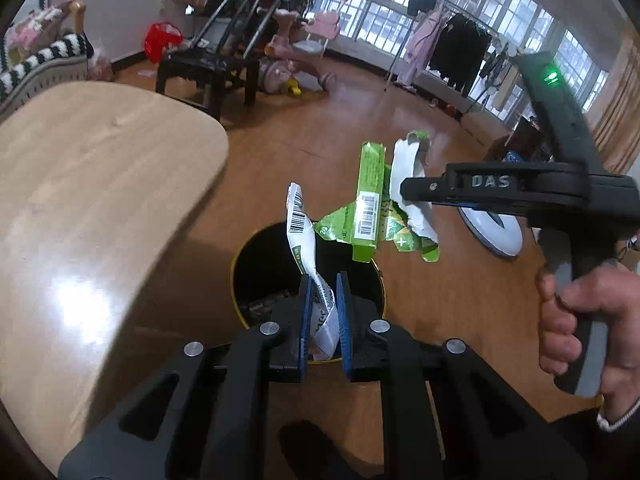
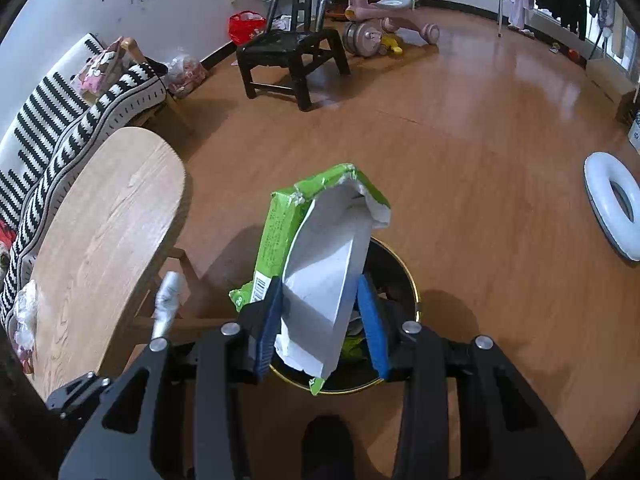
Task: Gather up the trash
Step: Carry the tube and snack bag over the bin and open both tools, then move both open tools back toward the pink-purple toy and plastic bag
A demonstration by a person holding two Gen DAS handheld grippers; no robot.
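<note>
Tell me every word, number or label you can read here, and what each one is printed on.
"DAS": raised letters on the right gripper's black body.
"23": on a flap of the torn green carton.
"nce": end of a cut-off word on the white wrapper in the left gripper.
Barcodes on the wrapper and carton: digits too small to read.
Fine print on the carton's green side: blurred, unreadable.

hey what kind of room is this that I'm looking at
Most likely a lived-in home living room. A striped sofa sits by a wooden table, a child's pink ride-on toy stands on the wood floor, and clothes hang on a rack by the windows.
</note>
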